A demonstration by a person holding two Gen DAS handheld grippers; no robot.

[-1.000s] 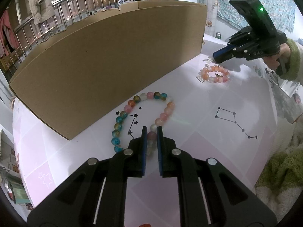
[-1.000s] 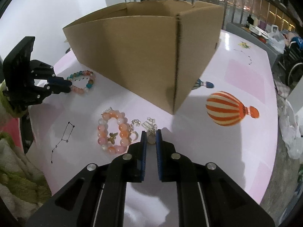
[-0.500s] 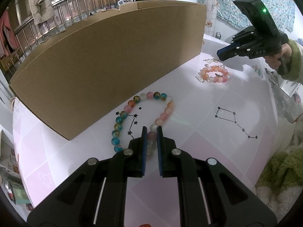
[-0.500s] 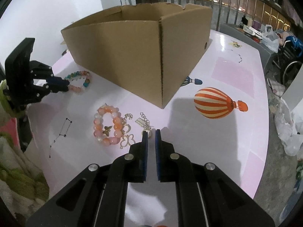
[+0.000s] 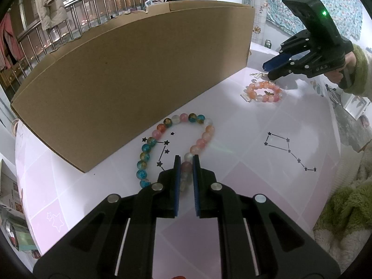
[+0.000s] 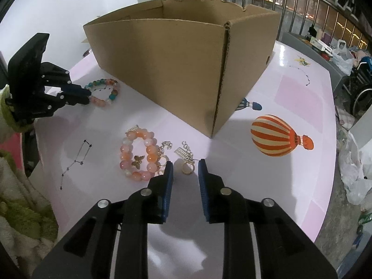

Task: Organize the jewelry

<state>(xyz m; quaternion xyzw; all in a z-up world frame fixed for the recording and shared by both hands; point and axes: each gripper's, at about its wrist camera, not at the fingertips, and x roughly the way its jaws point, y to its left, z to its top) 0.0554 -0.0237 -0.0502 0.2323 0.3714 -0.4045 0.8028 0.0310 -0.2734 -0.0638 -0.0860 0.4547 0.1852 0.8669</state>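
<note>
A multicoloured bead bracelet (image 5: 176, 137) lies on the pink table in front of the cardboard box (image 5: 130, 74). My left gripper (image 5: 185, 161) is shut on its near beads, and it shows again in the right wrist view as the left gripper (image 6: 87, 95) at the bracelet (image 6: 103, 90). A pink-orange bracelet (image 6: 137, 158) with a butterfly charm lies further right. Beside it are a gold ring (image 6: 187, 168), a small comb charm (image 6: 182, 152) and a chain (image 6: 165, 146). My right gripper (image 6: 185, 164) hovers over the ring. Its jaws are opening and the ring lies just ahead, untouched.
The tall box (image 6: 176, 53) stands open-topped behind the jewelry. Printed on the table (image 6: 290, 186) are a striped balloon (image 6: 276, 138) and constellations (image 5: 288, 151). A green fuzzy sleeve (image 5: 360, 69) holds the right gripper (image 5: 267, 71). Plastic bags (image 6: 353, 176) lie off the table's right edge.
My right gripper's jaws have parted from shut, and the gold ring now shows ahead of the gap. In the left wrist view it sits slightly higher. The left gripper and its bracelet are unchanged.
</note>
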